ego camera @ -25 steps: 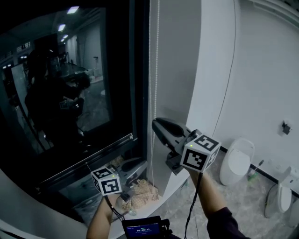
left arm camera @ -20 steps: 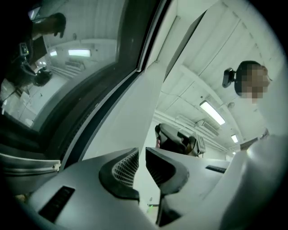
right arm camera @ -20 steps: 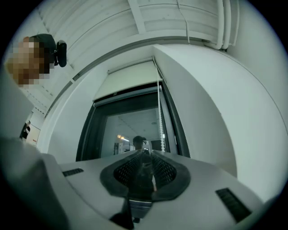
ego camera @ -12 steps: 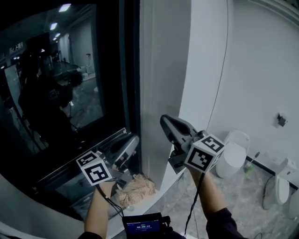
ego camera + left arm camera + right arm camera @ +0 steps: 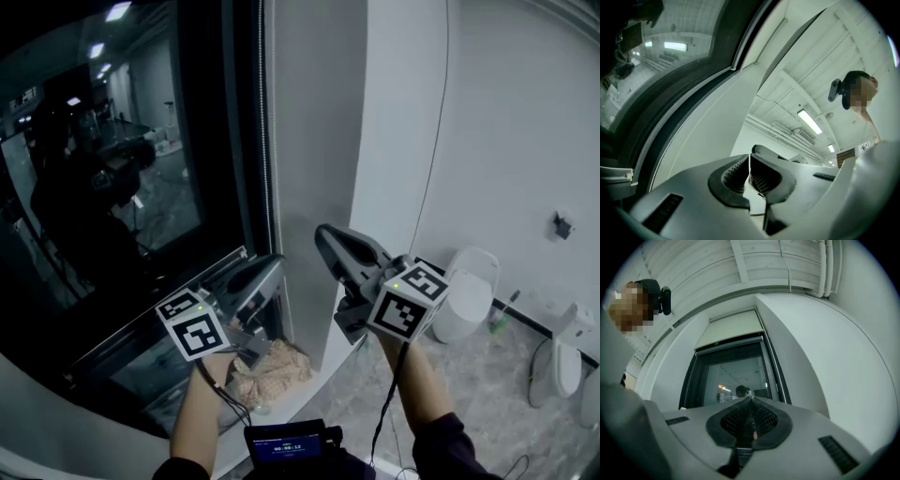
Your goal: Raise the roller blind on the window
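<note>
The white beaded pull chain (image 5: 265,141) hangs upright along the dark window frame (image 5: 239,141), just above the left gripper (image 5: 277,263) and farther left of the right gripper (image 5: 321,232), both with fingers clenched on nothing.

Wht roller blind (image 5: 732,328), blk window frame (image 5: 230,141).

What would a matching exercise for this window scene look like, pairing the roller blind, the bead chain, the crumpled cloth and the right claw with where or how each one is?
Things:
1. roller blind
2. bead chain
3. crumpled cloth
4. right claw

Places or states:
A. shut
B. covers only the top of the window
C. lies on the ledge below the window
D. hangs along the window's right edge

Pairs: 1-B, 2-D, 3-C, 4-A
</note>
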A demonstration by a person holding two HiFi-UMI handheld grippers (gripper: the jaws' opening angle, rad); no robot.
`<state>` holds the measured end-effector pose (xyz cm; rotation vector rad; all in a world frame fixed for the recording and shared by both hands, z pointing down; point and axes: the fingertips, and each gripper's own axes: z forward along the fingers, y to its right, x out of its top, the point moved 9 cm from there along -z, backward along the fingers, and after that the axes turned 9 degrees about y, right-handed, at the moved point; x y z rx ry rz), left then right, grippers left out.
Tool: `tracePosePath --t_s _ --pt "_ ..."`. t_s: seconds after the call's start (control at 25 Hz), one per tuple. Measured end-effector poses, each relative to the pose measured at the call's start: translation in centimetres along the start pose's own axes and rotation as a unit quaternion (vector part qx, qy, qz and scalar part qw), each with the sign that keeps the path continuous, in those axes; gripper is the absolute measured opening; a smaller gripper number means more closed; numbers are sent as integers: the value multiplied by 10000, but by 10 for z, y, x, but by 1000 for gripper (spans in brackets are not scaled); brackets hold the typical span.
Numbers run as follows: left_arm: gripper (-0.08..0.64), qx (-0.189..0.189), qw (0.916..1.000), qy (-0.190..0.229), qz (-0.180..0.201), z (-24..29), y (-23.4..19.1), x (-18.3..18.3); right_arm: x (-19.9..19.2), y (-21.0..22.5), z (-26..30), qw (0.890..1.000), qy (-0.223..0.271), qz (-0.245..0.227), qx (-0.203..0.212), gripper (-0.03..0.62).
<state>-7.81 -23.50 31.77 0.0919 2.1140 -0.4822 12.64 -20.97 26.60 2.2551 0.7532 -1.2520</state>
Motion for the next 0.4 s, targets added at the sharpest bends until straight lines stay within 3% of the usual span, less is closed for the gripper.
tracePosePath --t_s 0.4 --pt "14 69 9999 -53 67 0 -5 4 -9 0 7 9998 6 174 77 8"
